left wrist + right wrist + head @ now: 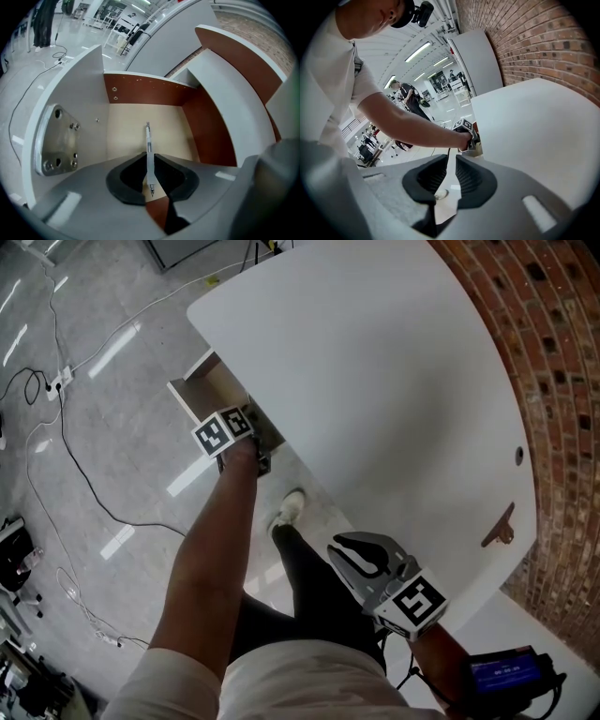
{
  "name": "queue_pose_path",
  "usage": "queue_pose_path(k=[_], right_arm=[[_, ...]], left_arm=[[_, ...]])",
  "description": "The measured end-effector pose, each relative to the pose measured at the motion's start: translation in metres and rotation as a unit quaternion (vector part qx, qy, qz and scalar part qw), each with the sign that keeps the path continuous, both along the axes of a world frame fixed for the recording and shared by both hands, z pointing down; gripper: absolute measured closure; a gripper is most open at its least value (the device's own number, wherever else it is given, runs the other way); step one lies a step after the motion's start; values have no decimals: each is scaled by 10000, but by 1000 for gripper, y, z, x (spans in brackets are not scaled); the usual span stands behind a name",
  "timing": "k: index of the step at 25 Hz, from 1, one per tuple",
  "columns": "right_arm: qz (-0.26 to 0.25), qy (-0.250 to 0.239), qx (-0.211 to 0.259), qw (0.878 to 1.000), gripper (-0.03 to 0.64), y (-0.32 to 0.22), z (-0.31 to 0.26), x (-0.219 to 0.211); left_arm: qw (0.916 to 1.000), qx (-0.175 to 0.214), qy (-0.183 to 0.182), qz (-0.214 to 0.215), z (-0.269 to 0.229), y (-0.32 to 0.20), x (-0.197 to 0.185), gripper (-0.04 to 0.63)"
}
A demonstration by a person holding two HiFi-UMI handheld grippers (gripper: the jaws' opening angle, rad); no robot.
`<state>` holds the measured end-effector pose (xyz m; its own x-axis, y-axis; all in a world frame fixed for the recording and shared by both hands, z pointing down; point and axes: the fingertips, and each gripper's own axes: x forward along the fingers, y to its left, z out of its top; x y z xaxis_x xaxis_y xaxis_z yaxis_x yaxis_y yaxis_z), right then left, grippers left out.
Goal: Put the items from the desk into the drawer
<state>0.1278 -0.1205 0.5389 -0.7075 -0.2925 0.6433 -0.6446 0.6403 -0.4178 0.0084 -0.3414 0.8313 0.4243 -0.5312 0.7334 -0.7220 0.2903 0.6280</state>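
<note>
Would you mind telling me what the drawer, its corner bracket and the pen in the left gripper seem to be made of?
The drawer: likely laminated board, matte beige floor, reddish-brown walls, white edges. The bracket: bare metal, dull grey sheen, screw heads. The pen: apparently translucent plastic barrel with a metal tip, clamped between the left gripper's jaws.

Counted 1 pen (148, 138), 1 drawer (126, 126) and 1 tabletop (375, 381). Tools were 2: left tool (149, 158), right tool (449, 161). Drawer side wall had 1 metal plate (58, 140); tabletop had 1 hole (518, 455).
</note>
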Motion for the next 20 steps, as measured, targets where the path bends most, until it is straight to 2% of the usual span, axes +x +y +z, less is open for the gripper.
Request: queue_pose_path(k=[5, 11, 20], right_arm=[[38, -77, -7, 10000, 571, -4, -8, -4], [-18, 0, -40, 10000, 571, 1, -2, 0], [-20, -19, -69, 10000, 571, 1, -3, -2]], left_arm=[[9992, 43, -155, 365, -1, 0, 5, 543], [9899, 235, -277, 1369, -6, 0, 29, 543], [9885, 27, -409, 1452, -1, 2, 29, 541]])
